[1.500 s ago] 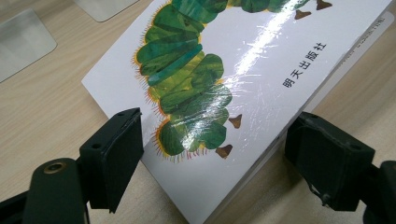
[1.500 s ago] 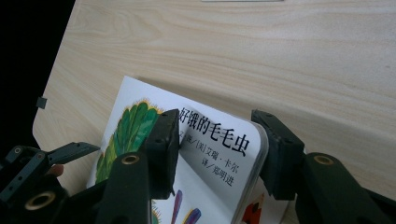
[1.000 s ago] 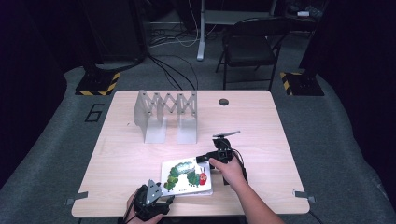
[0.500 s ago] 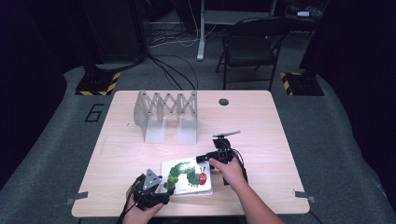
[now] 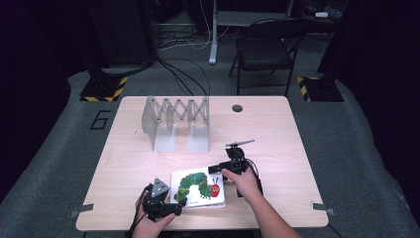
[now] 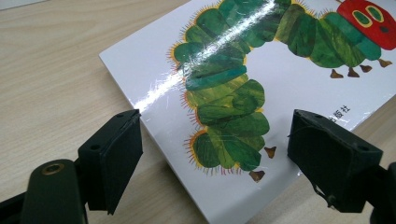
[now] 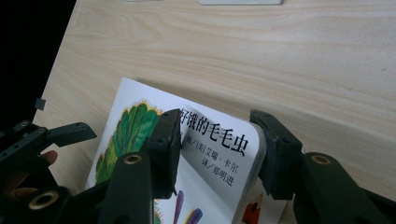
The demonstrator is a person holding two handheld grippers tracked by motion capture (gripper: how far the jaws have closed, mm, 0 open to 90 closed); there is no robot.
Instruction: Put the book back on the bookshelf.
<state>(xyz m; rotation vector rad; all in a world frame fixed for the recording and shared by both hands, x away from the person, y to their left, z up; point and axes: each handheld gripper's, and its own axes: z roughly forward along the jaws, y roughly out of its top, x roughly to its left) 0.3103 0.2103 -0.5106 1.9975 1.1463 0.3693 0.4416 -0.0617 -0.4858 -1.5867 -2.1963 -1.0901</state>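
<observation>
A white picture book (image 5: 198, 187) with a green caterpillar on its cover lies near the table's front edge. My left gripper (image 5: 174, 203) is at the book's near left corner. In the left gripper view the book (image 6: 224, 70) pokes that corner between the wide-apart jaws of my left gripper (image 6: 219, 140), and neither pad touches it. Those jaws have just been opening. My right gripper (image 5: 217, 169) is at the far right corner. In the right gripper view my right gripper (image 7: 215, 140) is shut on the book (image 7: 210, 135); the cover there is lifted off a coloured page.
A grey metal accordion rack (image 5: 176, 119) stands at the back left of the wooden table (image 5: 277, 134). A round cable hole (image 5: 237, 108) is near the far edge. A black chair (image 5: 267, 49) and cables are on the floor beyond.
My left gripper has moved a little away from the front edge toward the book's corner, and its jaws stand wider. The right gripper and the book have kept still.
</observation>
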